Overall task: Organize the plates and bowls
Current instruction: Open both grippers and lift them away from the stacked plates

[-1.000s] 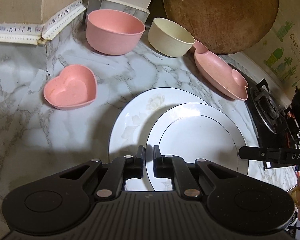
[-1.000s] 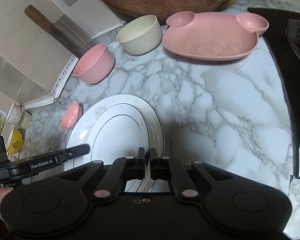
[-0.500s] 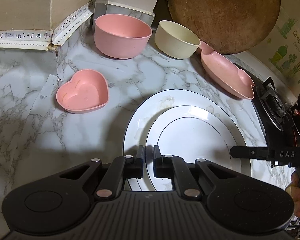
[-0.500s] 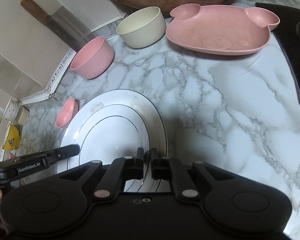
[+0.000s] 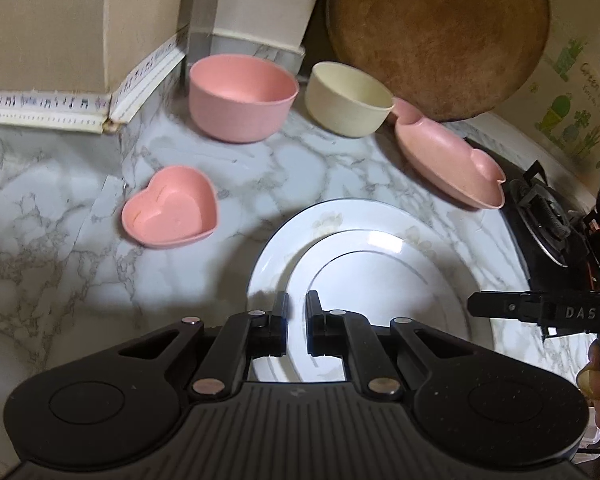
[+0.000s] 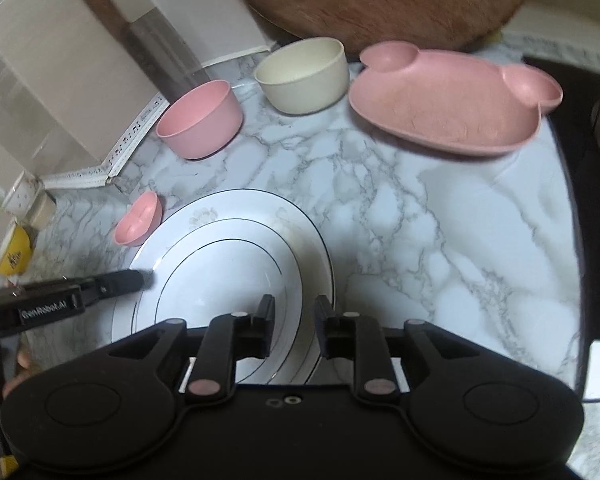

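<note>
My L gripper (image 5: 297,320) is pinched tight on the near-left rim of the small white ceramic plate w/ thin black line (image 5: 380,292). That plate sits nested inside the big white ceramic plate w/ faint flower print (image 5: 300,232), roughly centred, and both lie flat on the marble-look countertop (image 6: 460,260). I hold on w/ the L so the top plate doesn't skid while the other side lets go.

The R gripper (image 6: 295,320) has just been opening. Its jaws stand apart w/ the small plate's right rim running between them, and the pads look clear of it. I read that as a release, since the stack looks seated.

Two grips on opposite rims make sense for a slick, flat plate: it stays level.

The rest isn't sorted yet. The round pink plastic bowl (image 5: 242,96) and round cream plastic bowl (image 5: 348,100) stand just beside each other at the back. The pink heart-shaped dish (image 5: 170,208) sits alone on the left. The pink bear-face plastic plate (image 6: 448,108) lies near the stove side.
</note>
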